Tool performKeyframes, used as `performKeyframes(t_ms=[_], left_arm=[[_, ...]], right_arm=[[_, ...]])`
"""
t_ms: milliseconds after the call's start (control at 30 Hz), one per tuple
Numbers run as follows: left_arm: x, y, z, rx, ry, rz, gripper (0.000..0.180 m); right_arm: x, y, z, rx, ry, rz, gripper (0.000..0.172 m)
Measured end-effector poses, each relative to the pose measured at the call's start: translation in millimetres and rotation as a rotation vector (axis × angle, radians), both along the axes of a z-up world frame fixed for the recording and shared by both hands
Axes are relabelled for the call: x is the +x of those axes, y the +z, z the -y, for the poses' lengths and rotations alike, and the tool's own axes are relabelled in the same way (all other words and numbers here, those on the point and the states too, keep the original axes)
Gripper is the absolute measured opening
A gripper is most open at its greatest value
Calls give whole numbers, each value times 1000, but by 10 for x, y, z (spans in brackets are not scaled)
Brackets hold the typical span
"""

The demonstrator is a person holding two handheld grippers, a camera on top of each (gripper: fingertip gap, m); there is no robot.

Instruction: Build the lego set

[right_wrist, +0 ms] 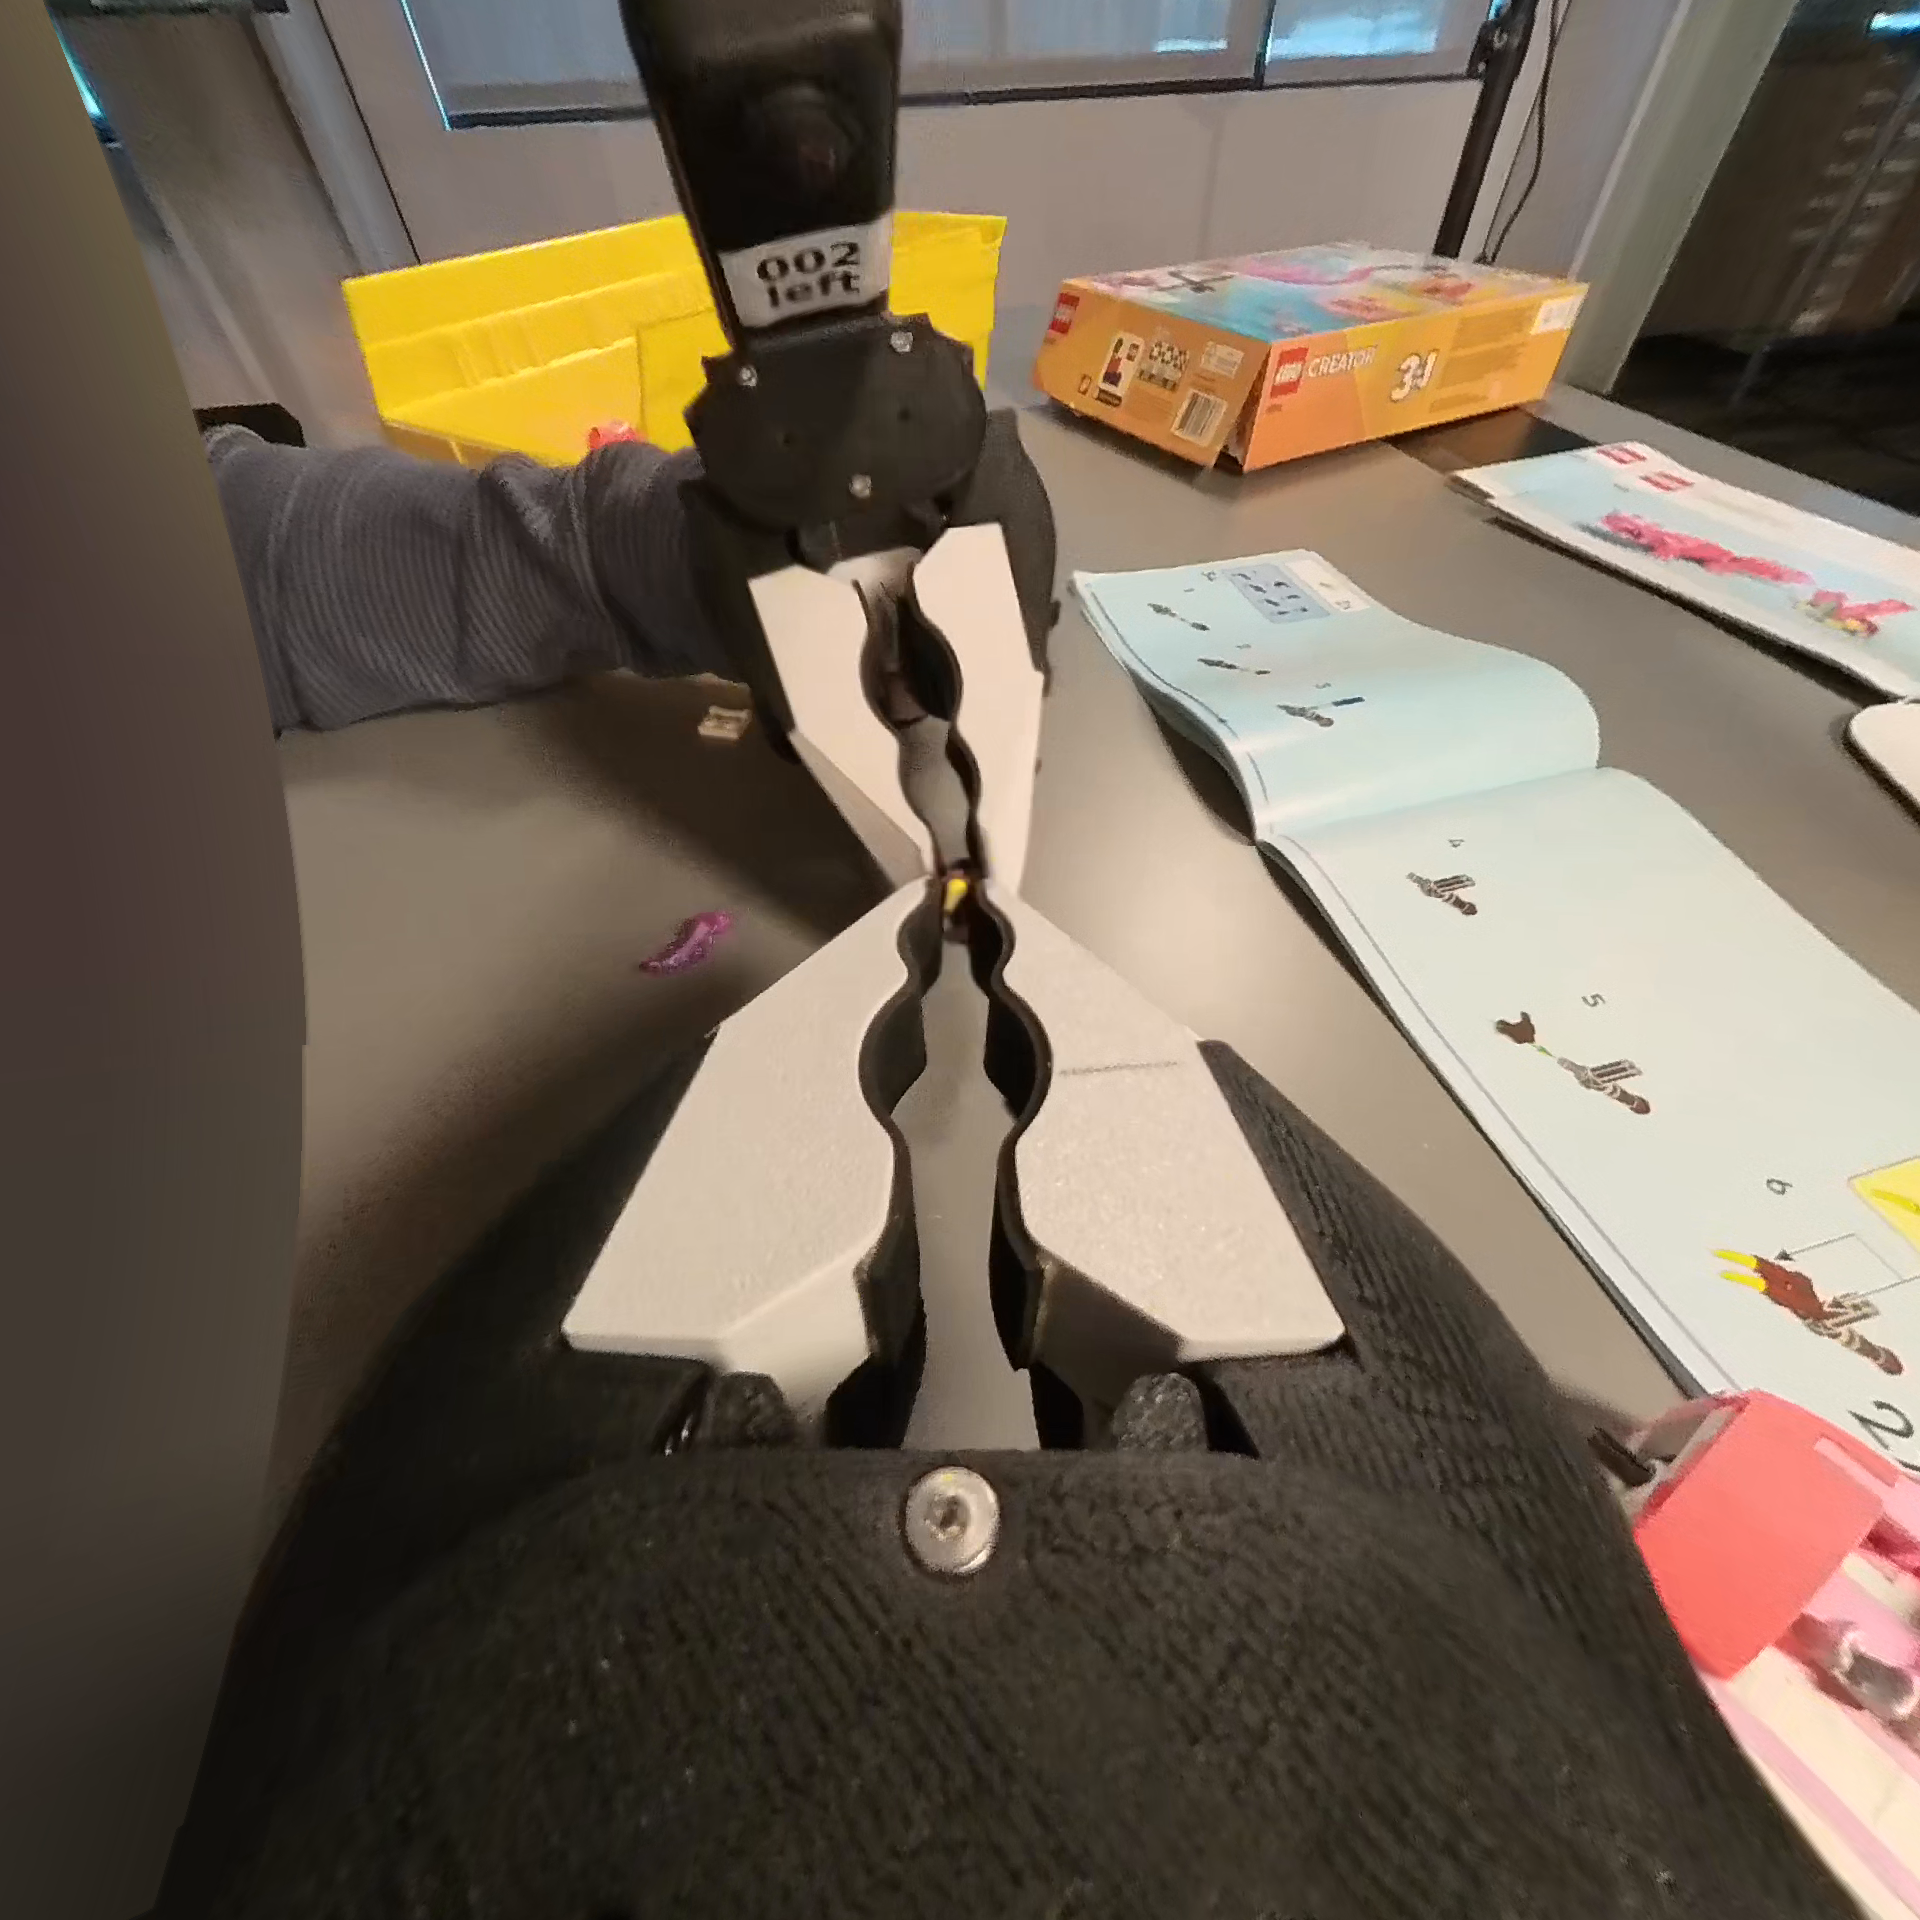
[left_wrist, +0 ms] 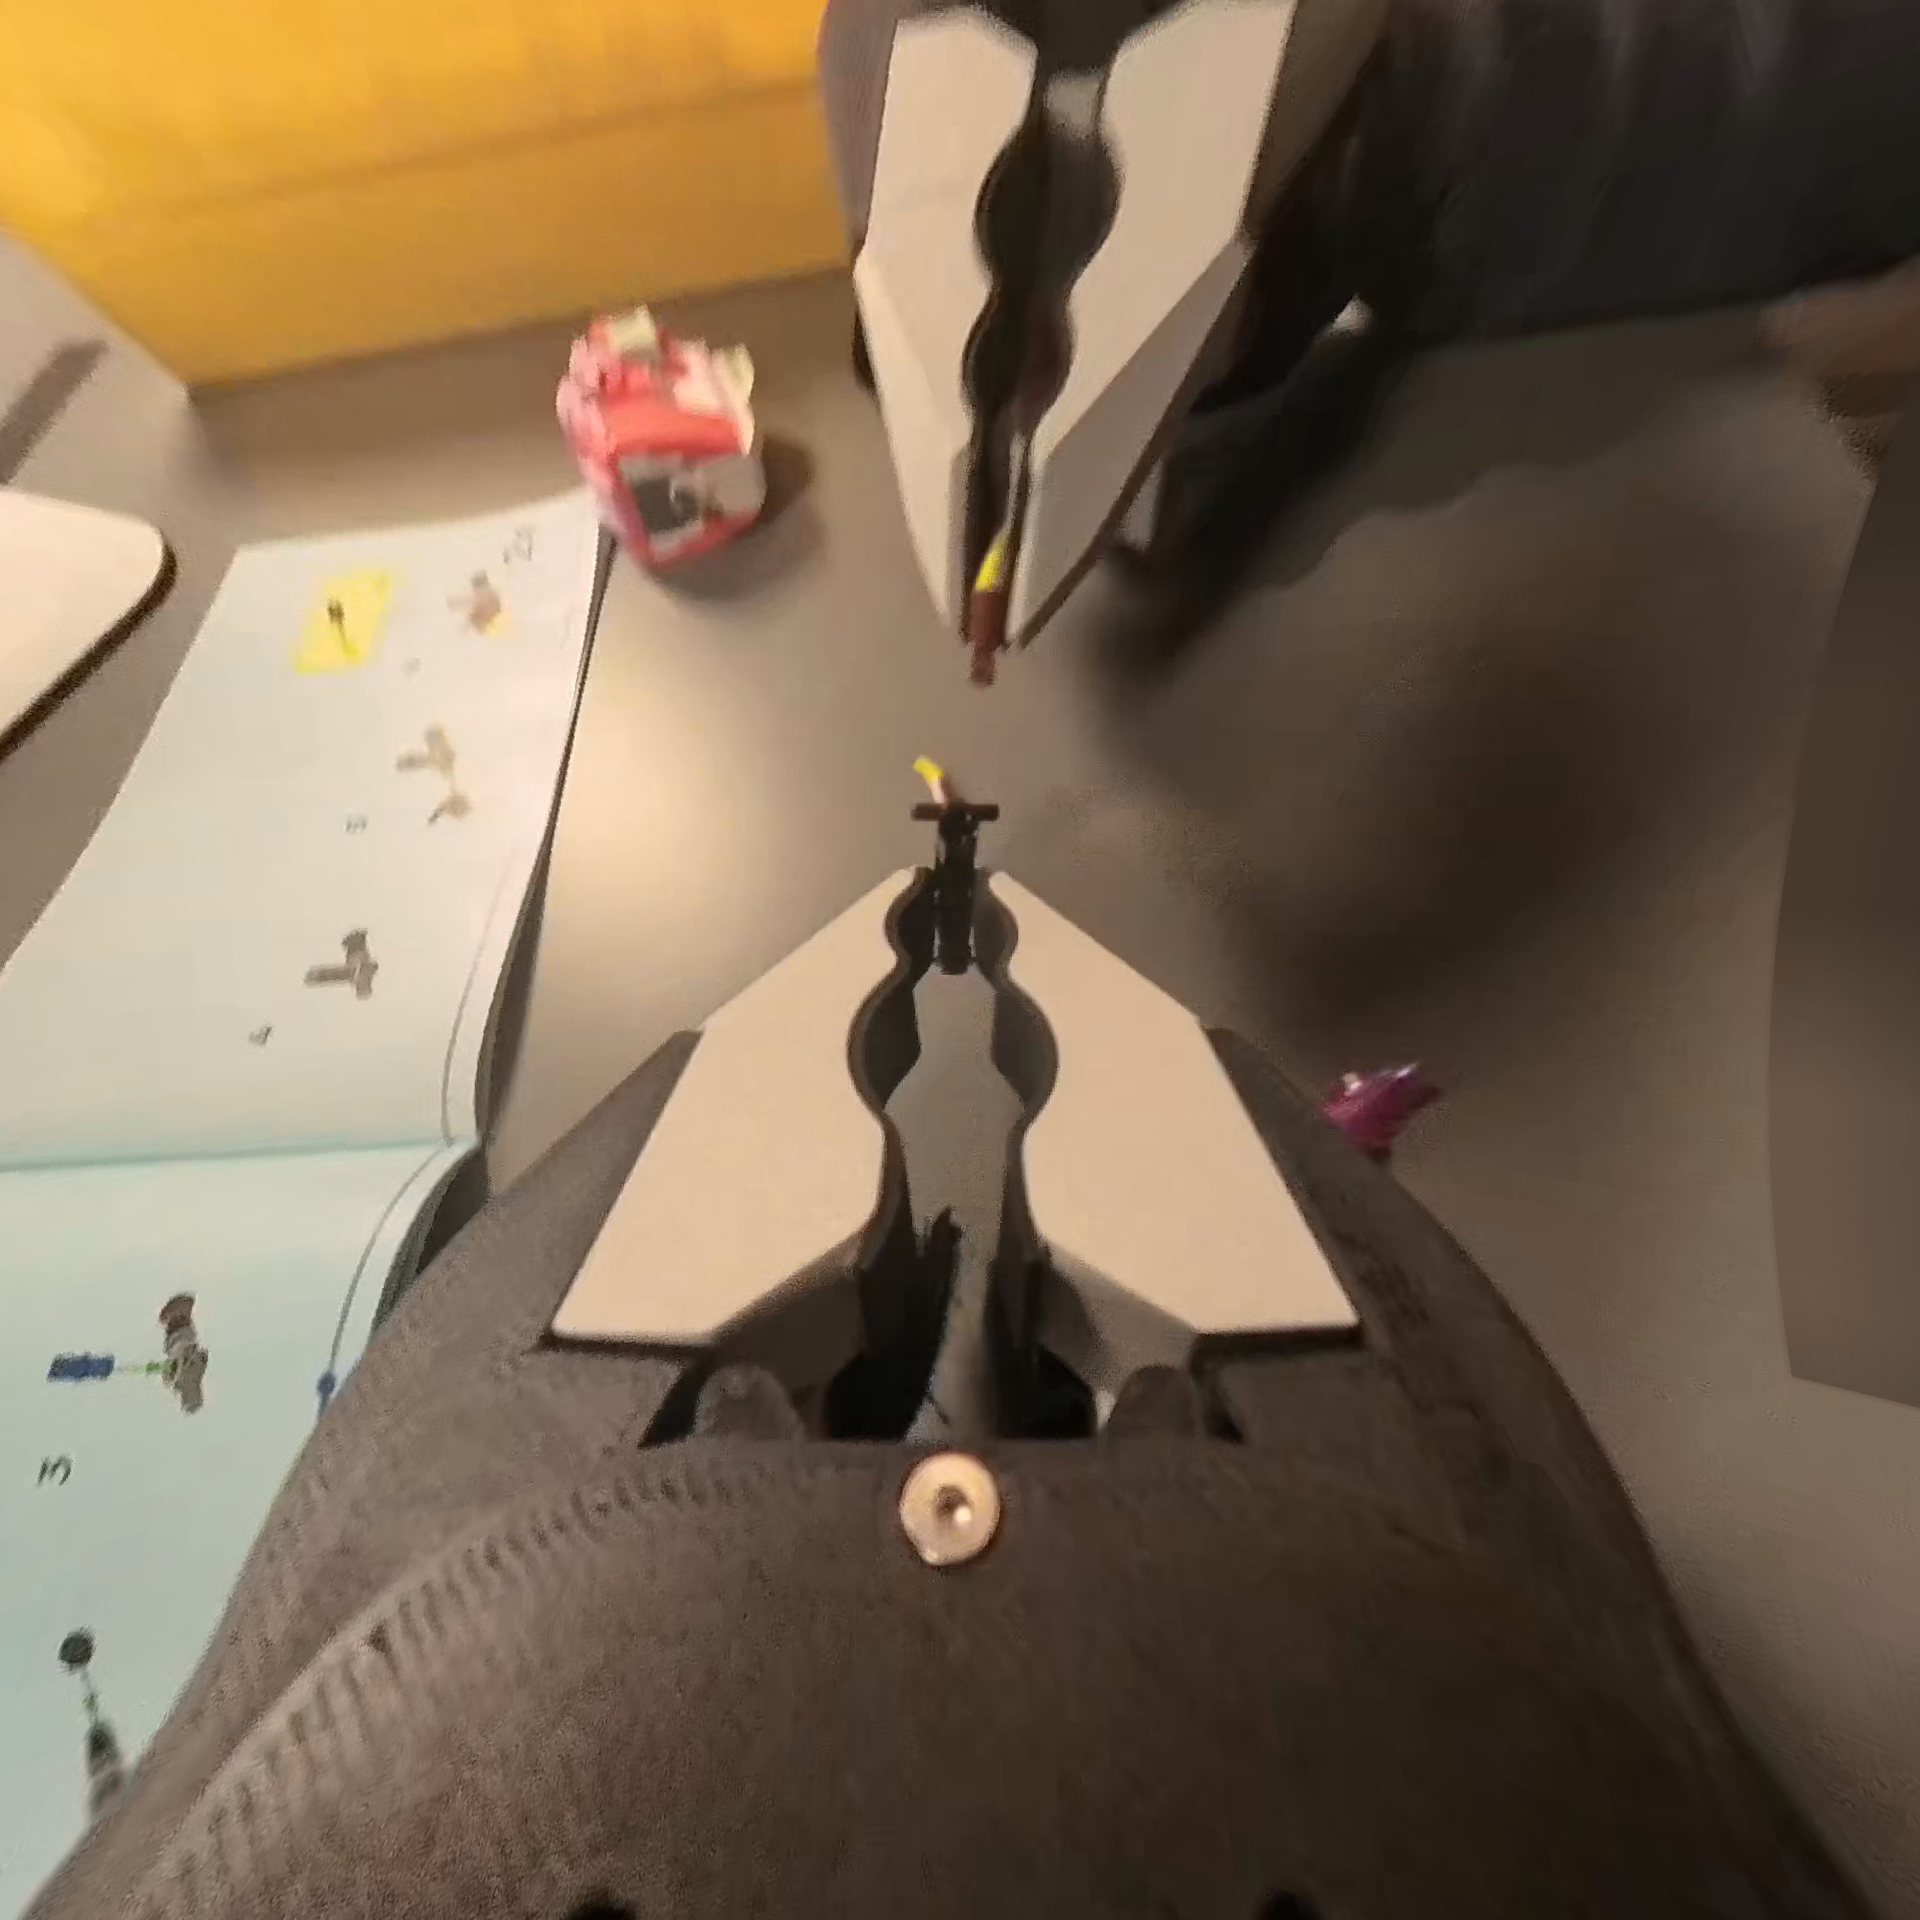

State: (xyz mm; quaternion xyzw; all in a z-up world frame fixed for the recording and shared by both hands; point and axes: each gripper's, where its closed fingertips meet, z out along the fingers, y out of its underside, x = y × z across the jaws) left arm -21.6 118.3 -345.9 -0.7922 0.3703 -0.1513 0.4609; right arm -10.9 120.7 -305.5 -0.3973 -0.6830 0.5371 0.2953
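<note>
Brick pieces, tiny ones, sit at both sets of fingertips above the dark table (right_wrist: pixel 1195 914). Largest nearby is the open instruction booklet (right_wrist: pixel 1558 935), lying to the right of the right gripper and to the left of the left one. Beyond the left gripper stand a yellow bin (right_wrist: pixel 540 343) and an orange toy box (right_wrist: pixel 1309 353). A red and pink brick model (left_wrist: pixel 665 447) rests on the table left of the right gripper's tips, and a purple piece (right_wrist: pixel 686 940) lies on the table just left of the right gripper.

Left gripper (left_wrist: pixel 951 883) is closed on a thin black piece (left_wrist: pixel 951 862) with a crossbar and a yellow tip, which sticks out past the fingertips. Right gripper (right_wrist: pixel 951 909) is closed on a small brown piece with a yellow part (left_wrist: pixel 987 613). In the left wrist view the two held parts stand apart, tip facing tip.

Both look light, stiff and slick, and likely to twist or pop out; a hold across the flat sides near the middle seems safest.
</note>
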Motion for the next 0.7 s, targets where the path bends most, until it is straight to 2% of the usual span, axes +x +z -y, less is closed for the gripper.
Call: performKeyframes(t_ms=[167,700], left_arm=[[157,247,76,59,-72,113,6],[207,220,109,39,-94,107,6]], right_arm=[[53,27,58,45,44,-47,3],[86,34,86,67,69,-55,3]])
